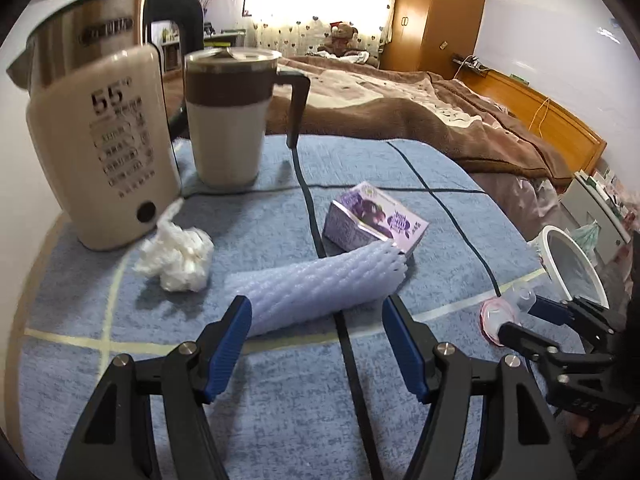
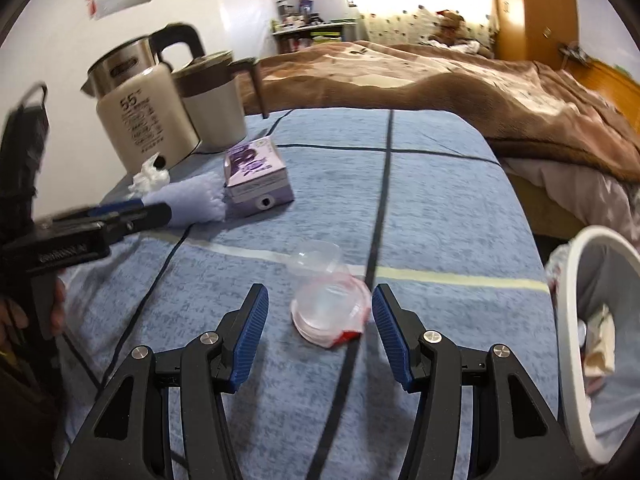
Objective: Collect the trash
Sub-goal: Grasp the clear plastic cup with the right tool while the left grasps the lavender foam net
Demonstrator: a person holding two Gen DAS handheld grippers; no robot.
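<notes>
While both jaws stand spread, L gripper [image 1: 316,320] straddles near end of foam fruit net [image 1: 316,284], no contact w/ pads; R gripper [image 2: 320,312] brackets clear plastic cup w/ red-edged lid [image 2: 330,310], also untouched. Behind net: crumpled tissue [image 1: 178,260], purple carton [image 1: 374,218]. Far back: kettle [image 1: 102,140], mug [image 1: 230,120]. Bin [image 2: 576,320] off R table edge.

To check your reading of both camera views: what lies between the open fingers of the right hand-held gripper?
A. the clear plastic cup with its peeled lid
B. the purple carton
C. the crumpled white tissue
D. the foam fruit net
A: the clear plastic cup lies between the spread fingers of the right hand-held gripper.
</notes>
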